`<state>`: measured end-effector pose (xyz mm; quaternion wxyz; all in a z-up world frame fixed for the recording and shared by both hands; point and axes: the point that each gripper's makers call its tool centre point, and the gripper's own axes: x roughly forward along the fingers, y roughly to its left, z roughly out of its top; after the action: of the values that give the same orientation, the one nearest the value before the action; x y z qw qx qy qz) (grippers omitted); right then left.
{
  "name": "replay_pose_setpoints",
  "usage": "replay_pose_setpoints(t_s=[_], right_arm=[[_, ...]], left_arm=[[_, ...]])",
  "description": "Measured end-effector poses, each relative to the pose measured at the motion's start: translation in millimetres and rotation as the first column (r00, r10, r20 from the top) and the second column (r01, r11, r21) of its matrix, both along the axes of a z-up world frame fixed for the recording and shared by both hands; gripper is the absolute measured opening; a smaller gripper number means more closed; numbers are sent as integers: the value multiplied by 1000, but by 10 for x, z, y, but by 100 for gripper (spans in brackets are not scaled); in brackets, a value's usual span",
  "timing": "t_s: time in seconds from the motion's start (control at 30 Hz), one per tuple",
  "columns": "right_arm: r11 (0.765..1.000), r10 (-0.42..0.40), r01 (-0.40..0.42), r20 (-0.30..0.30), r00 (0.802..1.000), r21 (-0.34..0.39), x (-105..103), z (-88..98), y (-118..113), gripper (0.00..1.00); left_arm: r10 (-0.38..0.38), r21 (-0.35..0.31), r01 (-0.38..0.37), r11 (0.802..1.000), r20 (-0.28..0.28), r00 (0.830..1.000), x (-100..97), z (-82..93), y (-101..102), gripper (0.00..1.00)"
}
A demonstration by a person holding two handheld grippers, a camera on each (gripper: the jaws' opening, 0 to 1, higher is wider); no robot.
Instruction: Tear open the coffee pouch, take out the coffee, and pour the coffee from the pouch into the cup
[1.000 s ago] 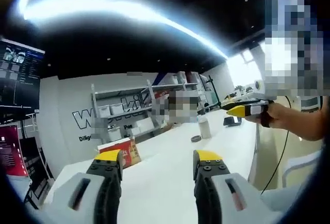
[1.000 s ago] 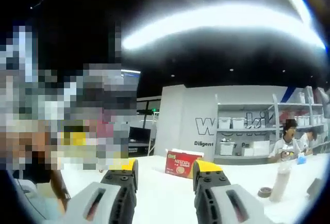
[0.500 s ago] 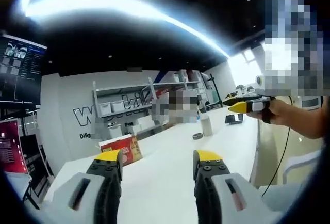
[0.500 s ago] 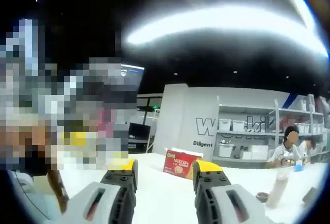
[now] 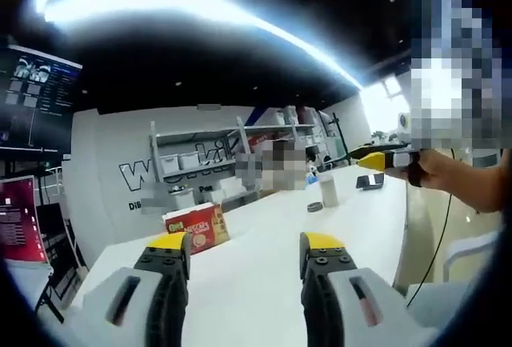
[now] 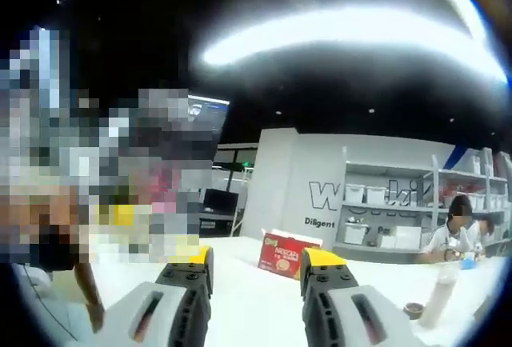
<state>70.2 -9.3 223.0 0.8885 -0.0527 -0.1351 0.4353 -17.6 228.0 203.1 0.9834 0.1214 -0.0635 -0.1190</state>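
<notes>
1. Left gripper view: the left tongs (image 5: 244, 249) rise from the bottom with their jaws spread apart and nothing between them, held above a long white counter (image 5: 264, 251).
2. Same view: a red coffee box (image 5: 198, 228) stands on the counter ahead and slightly left of the tongs, well apart from them. Farther off to the right stand a tall pale cup (image 5: 328, 193) and, just beside it, a small dark round thing (image 5: 314, 206) that is too small to identify.
3. Same view: at the right edge a person's hand (image 5: 436, 173) holds the right tongs (image 5: 362, 155) over the counter's far side. From this angle I cannot tell how those jaws stand.
4. Right gripper view: the right tongs (image 6: 256, 261) also stand released, jaws apart and empty, above the counter (image 6: 256, 307). The red coffee box (image 6: 282, 253) sits straight ahead between the jaw tips, but well beyond them.
5. Same view: the tall pale cup (image 6: 442, 295) and the small dark round thing (image 6: 413, 310) stand near the right edge. Shelves (image 6: 384, 211) and a seated person fill the background.
6. Progress, judged from this: nothing is started. No pouch is out or torn and nothing is poured. Reaching the box, taking a pouch, tearing it and pouring all remain.
</notes>
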Motion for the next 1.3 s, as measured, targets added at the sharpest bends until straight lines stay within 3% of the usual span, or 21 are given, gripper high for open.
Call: replay_pose_setpoints(t_s=[0.23,0.53,0.7,0.93,1.3], right_arm=[[1000,-6,6,-32,999,-8,217,-139,18,45],[998,10,-7,-64,998,55,376,-117,-55,45],[999,-30,29,-39,999,-27,479,-195,-91,44],[996,-15,11,-38,999,-92,456,-327,-29,44],[996,33,-39,-72,997,-85,358,-427,48,44]], left_arm=[[20,-5,-20,1000,-16,1000,132,-33,122,58],[31,35,-29,999,-39,999,456,-16,197,57],[29,50,-27,998,-45,999,734,-14,266,58],[35,54,-32,998,-61,998,1061,-12,342,57],[51,107,-43,993,-71,996,1407,35,418,58]])
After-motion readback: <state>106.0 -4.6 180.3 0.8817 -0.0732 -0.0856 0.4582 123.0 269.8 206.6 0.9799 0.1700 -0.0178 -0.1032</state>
